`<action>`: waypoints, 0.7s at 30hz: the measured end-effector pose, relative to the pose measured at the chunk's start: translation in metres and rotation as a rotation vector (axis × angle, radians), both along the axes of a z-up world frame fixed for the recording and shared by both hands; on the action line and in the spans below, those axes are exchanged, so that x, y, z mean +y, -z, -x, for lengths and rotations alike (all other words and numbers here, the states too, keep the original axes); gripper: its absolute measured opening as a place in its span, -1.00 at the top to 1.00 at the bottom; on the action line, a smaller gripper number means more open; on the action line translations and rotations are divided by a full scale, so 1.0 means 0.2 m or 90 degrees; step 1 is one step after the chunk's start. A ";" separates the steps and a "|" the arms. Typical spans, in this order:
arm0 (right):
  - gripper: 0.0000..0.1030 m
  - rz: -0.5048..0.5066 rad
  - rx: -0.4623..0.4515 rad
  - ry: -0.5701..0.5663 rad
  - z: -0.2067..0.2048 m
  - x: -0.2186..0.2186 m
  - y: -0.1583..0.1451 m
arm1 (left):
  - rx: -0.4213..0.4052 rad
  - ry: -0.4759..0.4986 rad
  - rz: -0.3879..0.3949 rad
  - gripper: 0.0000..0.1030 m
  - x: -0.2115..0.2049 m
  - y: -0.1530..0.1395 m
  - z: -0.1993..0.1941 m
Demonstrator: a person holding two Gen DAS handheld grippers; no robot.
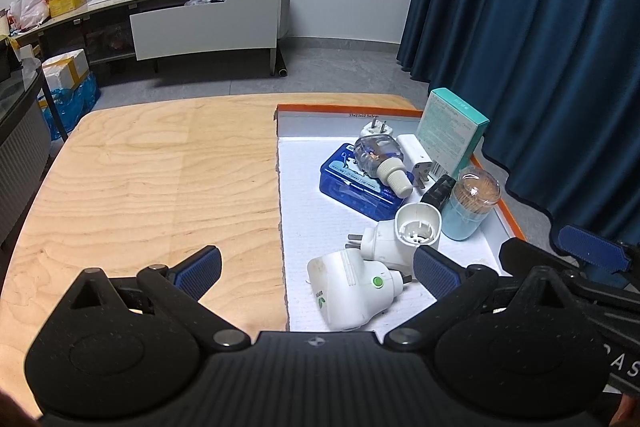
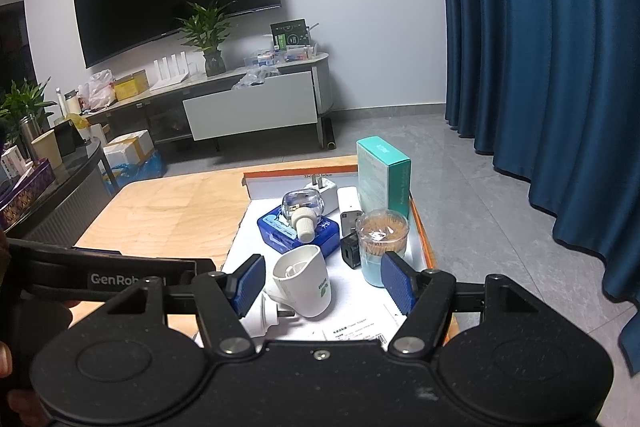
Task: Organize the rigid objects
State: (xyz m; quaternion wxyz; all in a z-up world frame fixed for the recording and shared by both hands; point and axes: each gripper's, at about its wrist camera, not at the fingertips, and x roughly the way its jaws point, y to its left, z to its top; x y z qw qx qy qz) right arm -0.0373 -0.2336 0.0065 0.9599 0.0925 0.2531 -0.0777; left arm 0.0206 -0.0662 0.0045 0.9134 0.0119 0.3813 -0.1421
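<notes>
You're hovering both grippers, left and right, jaws apart and empty; the white plug looks light, slick — pinch its flat sides.

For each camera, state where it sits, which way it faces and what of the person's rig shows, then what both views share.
Left wrist: sits on the left gripper, looks forward and down over the wooden table and tray; its open fingers and the right gripper show.
Right wrist: sits on the right gripper, faces the tray and TV wall; its open fingers and the left gripper's body show.
Shared: blue case, toothpick jar, teal box.
</notes>
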 end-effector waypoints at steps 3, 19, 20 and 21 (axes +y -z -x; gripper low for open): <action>-0.50 -0.001 0.000 -0.002 0.00 0.00 0.00 | 0.000 -0.001 0.001 -1.00 0.00 0.00 0.00; -0.51 -0.001 0.006 -0.004 -0.02 0.01 0.04 | 0.007 -0.005 -0.001 -1.00 0.01 0.02 -0.02; -0.51 0.000 0.006 -0.004 -0.02 0.01 0.04 | 0.007 -0.005 -0.001 -1.00 0.02 0.02 -0.02; -0.51 0.000 0.005 -0.004 -0.02 0.01 0.04 | 0.008 -0.006 0.000 -1.00 0.02 0.02 -0.02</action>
